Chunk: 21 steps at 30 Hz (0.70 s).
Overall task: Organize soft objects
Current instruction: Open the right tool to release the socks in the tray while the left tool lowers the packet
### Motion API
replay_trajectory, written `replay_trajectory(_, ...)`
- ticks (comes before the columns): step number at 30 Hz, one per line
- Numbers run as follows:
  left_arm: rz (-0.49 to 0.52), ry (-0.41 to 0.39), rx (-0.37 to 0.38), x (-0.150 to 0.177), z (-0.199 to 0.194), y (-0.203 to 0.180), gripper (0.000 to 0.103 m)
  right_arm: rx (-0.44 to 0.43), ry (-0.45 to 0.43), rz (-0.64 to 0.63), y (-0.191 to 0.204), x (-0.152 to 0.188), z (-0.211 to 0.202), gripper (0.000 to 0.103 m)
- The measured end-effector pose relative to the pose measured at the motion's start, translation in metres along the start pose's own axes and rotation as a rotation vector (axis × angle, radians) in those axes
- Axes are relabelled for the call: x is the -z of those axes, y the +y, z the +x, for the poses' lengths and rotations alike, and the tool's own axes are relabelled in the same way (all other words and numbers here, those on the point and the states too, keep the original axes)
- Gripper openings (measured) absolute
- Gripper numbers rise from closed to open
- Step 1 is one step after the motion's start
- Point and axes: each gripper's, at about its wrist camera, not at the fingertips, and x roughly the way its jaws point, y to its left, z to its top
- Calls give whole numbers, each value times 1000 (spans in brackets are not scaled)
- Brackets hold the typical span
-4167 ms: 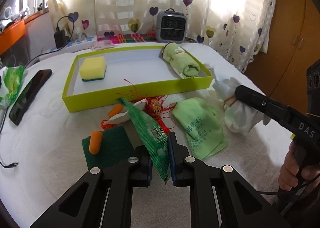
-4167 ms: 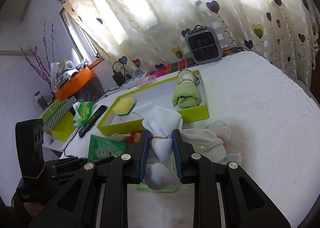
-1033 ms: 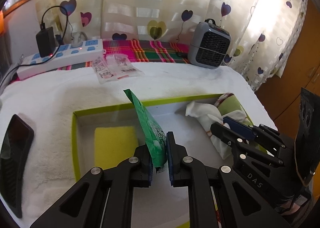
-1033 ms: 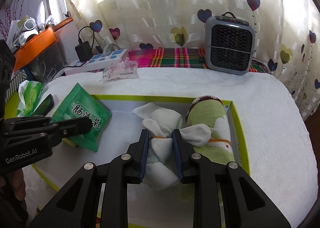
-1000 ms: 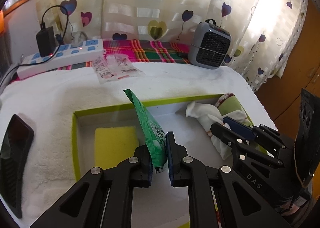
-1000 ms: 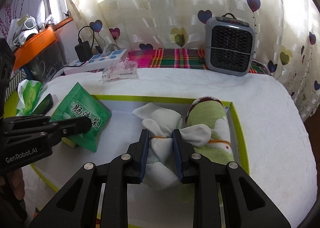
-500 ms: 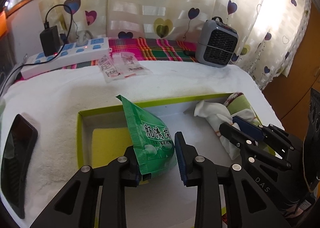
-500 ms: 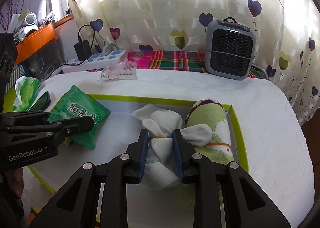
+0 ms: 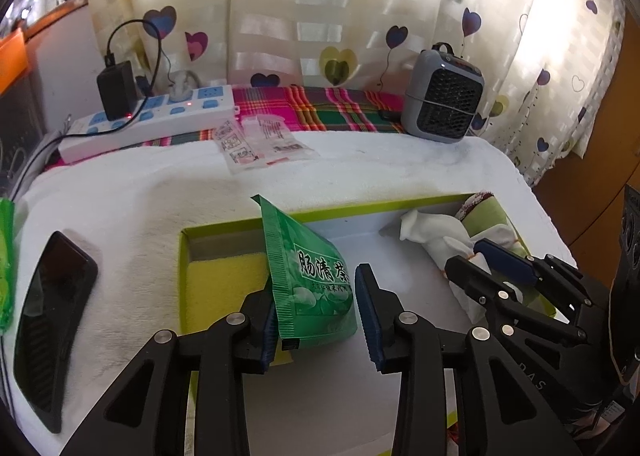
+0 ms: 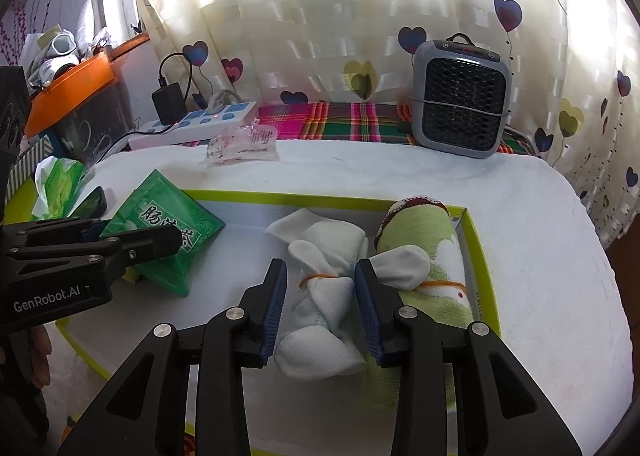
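Leaning against the yellow sponge, the green packet stood inside the green tray, at about 9 o'clock from the tray's middle. The left gripper had just been opening; its jaws stood apart around the packet, the right pad clear of it and the left one just beside its edge. At 3 o'clock in the tray lay the white cloth bundle, tied with an orange band, touching the rolled green towel at the tray's right wall. The right gripper had also just been opening, and its pads were at both sides of the bundle, very close. I think the packet could tip over or be dragged out if the left pad catches its edge on withdrawal. The bundle could also roll if a pad rubs it. A phone lay outside on the white towel.
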Motion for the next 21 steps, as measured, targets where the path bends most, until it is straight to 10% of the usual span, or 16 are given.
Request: replay_trajectory(21, -20, -78, -48, -1, -32, 5, 38, 5, -20, 14, -3, 4, -15, 37)
